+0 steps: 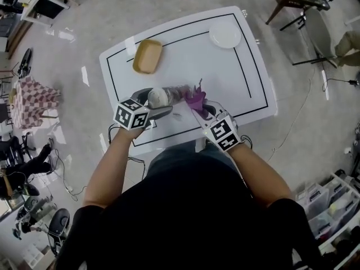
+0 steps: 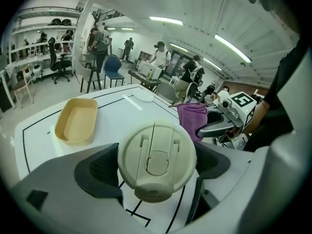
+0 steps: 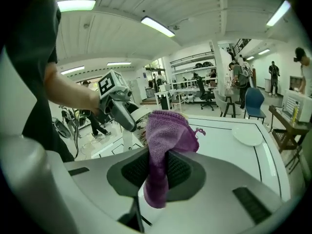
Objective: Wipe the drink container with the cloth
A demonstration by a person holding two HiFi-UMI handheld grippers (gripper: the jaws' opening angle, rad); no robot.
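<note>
Head view shows the left tongs (image 1: 158, 102) clamped on the drink container (image 1: 170, 94), held sideways over the tabletop (image 1: 185, 55), while the right tongs (image 1: 201, 109) pinch the purple cloth (image 1: 196, 99) against its far end, so wiping looks under way, not yet finished.

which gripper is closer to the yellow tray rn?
Left. The left gripper, holding the drink container, is just on the person's side of the yellow tray; the right gripper, pinching the purple cloth, is farther off to the tray's right.
</note>
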